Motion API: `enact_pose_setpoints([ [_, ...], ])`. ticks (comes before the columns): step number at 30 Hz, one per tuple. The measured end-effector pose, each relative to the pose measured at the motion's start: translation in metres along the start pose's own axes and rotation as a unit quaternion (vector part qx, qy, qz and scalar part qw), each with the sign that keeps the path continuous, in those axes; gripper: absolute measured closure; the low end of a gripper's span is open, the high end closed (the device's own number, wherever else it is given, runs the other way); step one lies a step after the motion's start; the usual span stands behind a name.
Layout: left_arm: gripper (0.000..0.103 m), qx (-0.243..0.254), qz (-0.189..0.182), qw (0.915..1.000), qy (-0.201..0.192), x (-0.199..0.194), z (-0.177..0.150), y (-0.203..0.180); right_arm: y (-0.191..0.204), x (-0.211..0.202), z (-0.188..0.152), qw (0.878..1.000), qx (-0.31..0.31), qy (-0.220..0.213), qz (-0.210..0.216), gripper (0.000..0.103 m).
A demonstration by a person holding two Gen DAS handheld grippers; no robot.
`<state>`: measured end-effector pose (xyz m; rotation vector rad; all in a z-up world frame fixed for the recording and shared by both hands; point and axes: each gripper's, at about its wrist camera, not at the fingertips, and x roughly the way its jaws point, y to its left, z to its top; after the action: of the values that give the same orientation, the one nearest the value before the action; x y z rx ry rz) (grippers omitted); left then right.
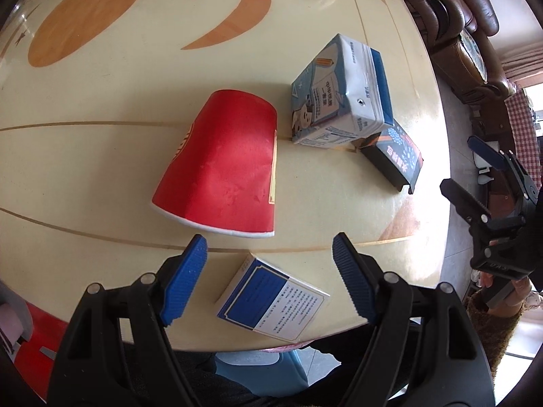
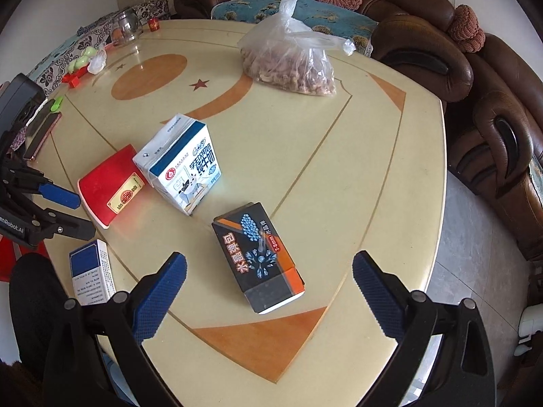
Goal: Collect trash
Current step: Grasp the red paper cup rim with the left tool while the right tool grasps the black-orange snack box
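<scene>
A: Left gripper [image 1: 269, 273] state?

B: Fingers spread, holding nothing; hovers at the near table [image 1: 101, 156] edge; small blue-and-white box [image 1: 271, 300] lies flat between and below the pads, right at the rim; red paper cup [image 1: 224, 166] just ahead, on its side, mouth toward the gripper, base pointing away.

A: Right gripper [image 2: 269, 285]?

B: Also spread, empty; black box [image 2: 259, 257] lies ahead, long axis running away from it; milk carton [image 2: 181, 162] beyond, touching the cup; bare tabletop to the right.

The table [image 2: 339, 203] looks glossy and smooth, catching glare at its right edge. The red cup [image 1: 220, 166] and milk carton [image 2: 183, 162] look like paper; the bag [image 2: 288, 57] near the far edge is thin clear plastic.
</scene>
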<state>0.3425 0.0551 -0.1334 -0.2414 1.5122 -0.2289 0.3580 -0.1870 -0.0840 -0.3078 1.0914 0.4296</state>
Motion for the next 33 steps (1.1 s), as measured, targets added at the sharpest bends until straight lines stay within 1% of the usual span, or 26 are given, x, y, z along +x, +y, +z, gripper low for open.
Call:
enact_pose_setpoints([
  [3,0.028,-0.009,-0.004,0.9999,-0.006,0.002,0.005,0.003,0.005,0.012,0.001,1.0,-0.014,0.012,0.0,0.007],
  [8,0.028,-0.025,-0.012,0.9996,-0.011,0.007,0.011,0.004,0.009,0.031,0.0,0.999,-0.038,0.029,-0.011,0.007],
  [12,0.028,-0.04,-0.018,0.9988,-0.021,0.011,0.016,0.011,0.008,0.043,0.0,0.999,-0.038,0.036,-0.012,0.007],
  [17,0.029,-0.06,-0.032,0.9971,-0.033,0.014,0.02,0.021,0.006,0.055,-0.001,0.998,-0.04,0.037,-0.025,0.007],
  [20,0.035,-0.069,-0.044,0.9957,-0.042,0.015,0.02,0.028,0.009,0.061,-0.002,0.998,-0.048,0.036,-0.032,0.009],
  [21,0.038,-0.07,-0.044,0.9957,-0.041,0.015,0.02,0.031,0.011,0.063,-0.002,0.997,-0.054,0.038,-0.036,0.015],
  [22,0.046,-0.073,-0.04,0.9958,-0.04,0.016,0.022,0.033,0.013,0.066,-0.002,0.997,-0.059,0.041,-0.041,0.018],
  [23,0.05,-0.076,-0.034,0.9958,-0.039,0.019,0.023,0.035,0.015,0.07,-0.002,0.996,-0.062,0.046,-0.044,0.023],
  [24,0.052,-0.077,-0.032,0.9958,-0.037,0.022,0.023,0.036,0.017,0.073,-0.003,0.996,-0.065,0.049,-0.042,0.027],
  [26,0.057,-0.079,-0.04,0.9955,-0.034,0.027,0.026,0.037,0.017,0.074,-0.003,0.996,-0.061,0.046,-0.038,0.033],
  [27,0.059,-0.078,-0.036,0.9957,-0.034,0.028,0.026,0.037,0.017,0.074,-0.002,0.997,-0.057,0.047,-0.031,0.04],
  [29,0.066,-0.079,-0.032,0.9956,-0.039,0.028,0.026,0.039,0.017,0.074,-0.002,0.997,-0.053,0.048,-0.037,0.041],
  [30,0.067,-0.078,-0.031,0.9957,-0.04,0.028,0.026,0.039,0.018,0.074,-0.002,0.997,-0.053,0.048,-0.04,0.041],
  [32,0.075,-0.077,-0.028,0.9957,-0.043,0.027,0.024,0.04,0.02,0.074,-0.003,0.996,-0.052,0.053,-0.044,0.042],
  [33,0.077,-0.075,-0.022,0.996,-0.044,0.027,0.024,0.04,0.021,0.074,-0.002,0.996,-0.052,0.055,-0.045,0.042],
])
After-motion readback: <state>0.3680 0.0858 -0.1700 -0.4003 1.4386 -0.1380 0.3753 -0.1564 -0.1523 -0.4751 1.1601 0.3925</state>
